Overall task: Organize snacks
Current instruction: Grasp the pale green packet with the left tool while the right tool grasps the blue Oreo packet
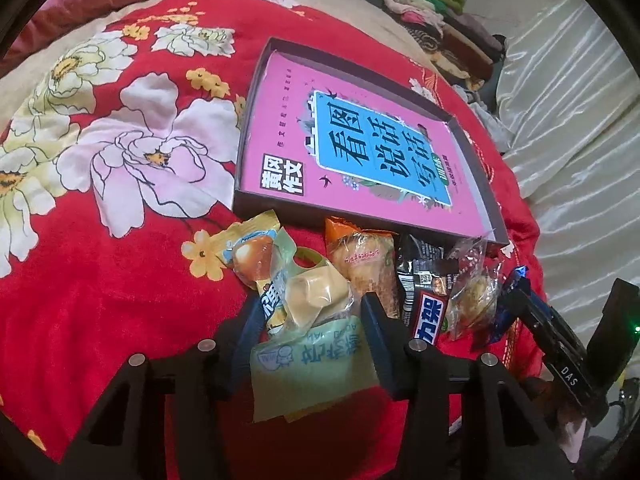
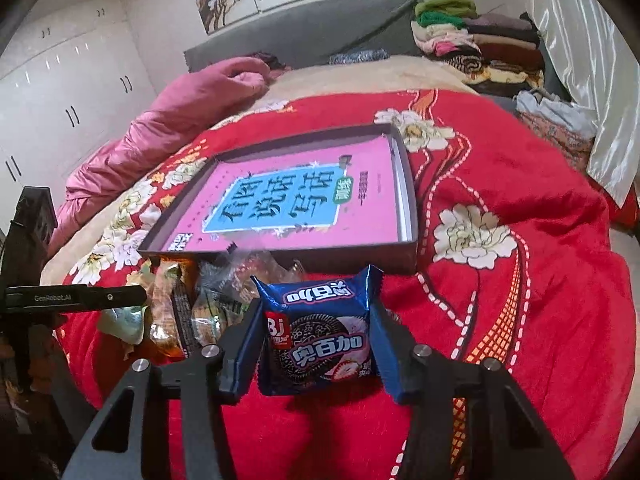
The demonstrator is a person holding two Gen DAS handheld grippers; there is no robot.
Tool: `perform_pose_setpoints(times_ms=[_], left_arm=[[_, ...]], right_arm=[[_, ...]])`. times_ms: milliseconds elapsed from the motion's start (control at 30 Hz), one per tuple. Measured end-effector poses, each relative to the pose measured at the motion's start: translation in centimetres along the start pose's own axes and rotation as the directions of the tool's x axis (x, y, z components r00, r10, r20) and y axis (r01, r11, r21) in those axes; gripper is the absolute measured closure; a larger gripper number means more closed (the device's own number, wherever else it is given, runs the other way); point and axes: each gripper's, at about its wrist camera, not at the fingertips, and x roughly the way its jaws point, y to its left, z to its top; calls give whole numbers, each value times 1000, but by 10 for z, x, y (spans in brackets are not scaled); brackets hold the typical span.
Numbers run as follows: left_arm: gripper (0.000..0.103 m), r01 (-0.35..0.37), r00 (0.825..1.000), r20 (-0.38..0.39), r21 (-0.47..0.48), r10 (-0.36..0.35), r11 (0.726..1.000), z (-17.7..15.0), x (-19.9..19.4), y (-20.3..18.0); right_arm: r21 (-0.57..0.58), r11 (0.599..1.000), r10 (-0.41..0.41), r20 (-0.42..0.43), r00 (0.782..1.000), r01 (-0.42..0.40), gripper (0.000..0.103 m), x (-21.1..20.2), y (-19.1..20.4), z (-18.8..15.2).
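A shallow dark box (image 1: 256, 120) with a pink book cover inside lies on the red floral blanket; it also shows in the right wrist view (image 2: 408, 216). A row of wrapped snacks lies at its near edge. My left gripper (image 1: 310, 312) is shut on a pale green packet (image 1: 312, 360) holding a yellow pastry. Beside it lie an orange-wrapped cake (image 1: 364, 260), a black chocolate bar (image 1: 424, 292) and a clear-wrapped biscuit (image 1: 472, 292). My right gripper (image 2: 316, 320) is shut on a blue cookie packet (image 2: 320, 336), right of the pile.
The red floral blanket (image 2: 500, 320) covers the bed. A pink quilt (image 2: 180, 112) lies at the far left. Folded clothes (image 2: 480, 44) are stacked at the headboard. A white satin curtain (image 1: 580, 100) hangs on the right. The left gripper's body (image 2: 76, 298) enters from the left.
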Motion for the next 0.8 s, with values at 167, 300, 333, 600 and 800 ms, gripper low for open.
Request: perform_pose_setpoints(times_ms=[167,300,333,600,800], left_arm=[[63,20,1000,3,7,-20,1000,-2,-7,1],[63,19,1000,5,-3,-19,1000,-1,-8,3],[63,14,1000,9,2,-14,1000,-1,-9,2],[60,-25,999,19,-17,25,1000,0,-12,12],[59,-84,994,73,43,81,996,-1,-26,1]], right_arm=[[-11,1000,16,16,1000,-16,52,-3,3,1],[-11,1000,19,3,1000,-19,52,0,3,2],[-13,1000,19,6,1000,-19,52,-1,4,2],[-18,999,31,4,1000,-31,52,0,3,1],[-22,999,36,2,999,-36,52,0,5,1]])
